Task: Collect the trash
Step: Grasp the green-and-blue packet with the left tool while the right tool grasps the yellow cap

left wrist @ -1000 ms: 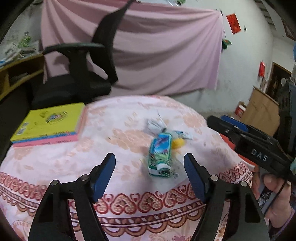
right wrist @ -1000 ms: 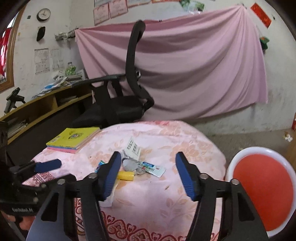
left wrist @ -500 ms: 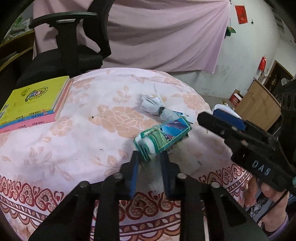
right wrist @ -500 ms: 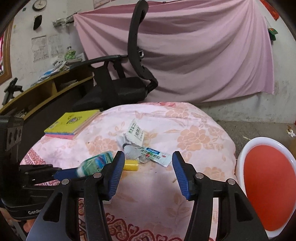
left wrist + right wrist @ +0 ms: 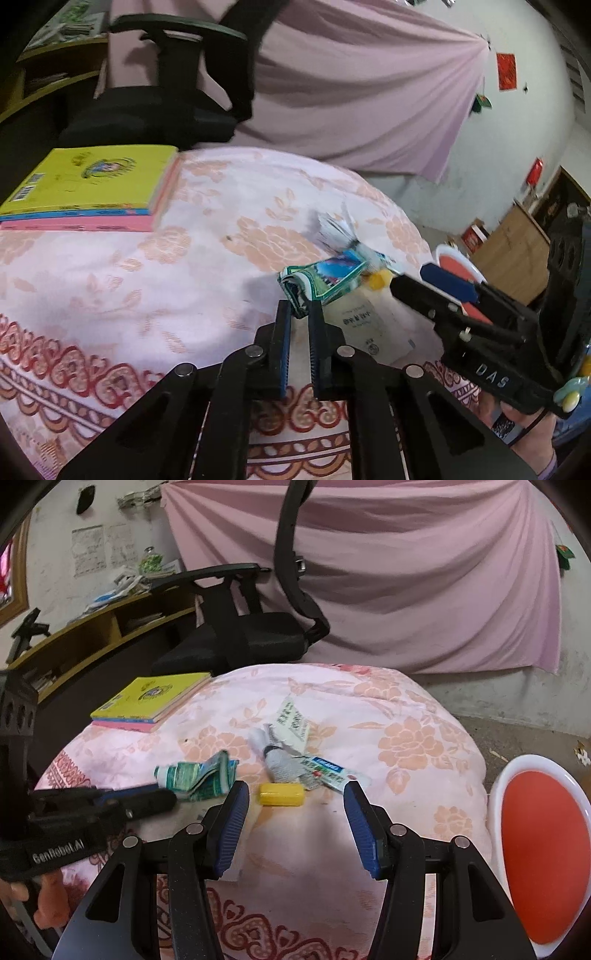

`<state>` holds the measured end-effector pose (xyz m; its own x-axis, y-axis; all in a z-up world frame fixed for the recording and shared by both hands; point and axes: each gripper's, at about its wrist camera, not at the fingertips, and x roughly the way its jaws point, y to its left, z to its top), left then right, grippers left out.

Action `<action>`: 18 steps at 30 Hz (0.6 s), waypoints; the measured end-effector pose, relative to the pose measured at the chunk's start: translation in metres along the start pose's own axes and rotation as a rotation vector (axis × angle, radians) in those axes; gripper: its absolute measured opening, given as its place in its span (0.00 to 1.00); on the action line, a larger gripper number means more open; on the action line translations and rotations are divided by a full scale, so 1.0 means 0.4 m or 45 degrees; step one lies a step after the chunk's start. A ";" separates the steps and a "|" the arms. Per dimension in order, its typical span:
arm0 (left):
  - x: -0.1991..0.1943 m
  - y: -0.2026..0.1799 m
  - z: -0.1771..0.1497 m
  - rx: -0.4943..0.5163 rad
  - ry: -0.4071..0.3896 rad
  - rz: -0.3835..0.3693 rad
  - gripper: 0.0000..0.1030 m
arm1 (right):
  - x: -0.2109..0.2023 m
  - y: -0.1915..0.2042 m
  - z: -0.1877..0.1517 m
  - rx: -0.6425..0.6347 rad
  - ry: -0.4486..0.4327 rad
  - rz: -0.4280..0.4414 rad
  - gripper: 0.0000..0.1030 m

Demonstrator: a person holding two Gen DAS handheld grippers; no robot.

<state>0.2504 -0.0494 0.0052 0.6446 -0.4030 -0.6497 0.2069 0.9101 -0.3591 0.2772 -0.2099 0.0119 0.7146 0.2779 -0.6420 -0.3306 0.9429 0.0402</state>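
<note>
My left gripper (image 5: 298, 314) is shut on a crumpled green and blue wrapper (image 5: 325, 278) and holds it just above the pink floral tablecloth (image 5: 147, 280); the wrapper also shows in the right wrist view (image 5: 201, 775). My right gripper (image 5: 293, 805) is open, hovering over a small yellow block (image 5: 281, 794). Beyond it lie a crumpled white paper (image 5: 291, 723) and a flat blue and white packet (image 5: 325, 770). A white printed paper (image 5: 364, 325) lies under the held wrapper.
A stack of yellow and pink books (image 5: 151, 701) lies at the table's far left. A black office chair (image 5: 258, 627) stands behind the table. A white bin with a red inside (image 5: 543, 849) stands on the floor to the right. A wooden shelf (image 5: 92, 635) runs along the left wall.
My left gripper closed on the green wrapper and lifted it off the cloth, turning it sideways. My right gripper moved forward and down toward the yellow block, staying open.
</note>
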 end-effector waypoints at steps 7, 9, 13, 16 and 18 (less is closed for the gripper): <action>-0.016 0.015 0.001 -0.027 -0.014 0.035 0.04 | 0.048 0.013 0.006 0.013 0.096 0.012 0.35; -0.013 0.019 0.002 -0.039 -0.008 0.036 0.04 | 0.055 0.010 0.006 0.026 0.108 0.022 0.27; -0.006 0.022 0.005 -0.039 -0.007 0.038 0.04 | 0.047 0.018 0.002 -0.001 0.098 0.027 0.27; -0.012 0.020 0.001 -0.033 -0.021 0.050 0.03 | 0.032 0.022 -0.001 -0.011 0.069 0.030 0.27; -0.020 0.022 -0.002 -0.038 -0.043 0.059 0.03 | 0.018 0.024 -0.005 -0.011 0.045 0.032 0.27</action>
<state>0.2466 -0.0384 0.0066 0.6773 -0.3564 -0.6436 0.1545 0.9242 -0.3493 0.2780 -0.1991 0.0060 0.6841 0.2944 -0.6673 -0.3536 0.9341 0.0496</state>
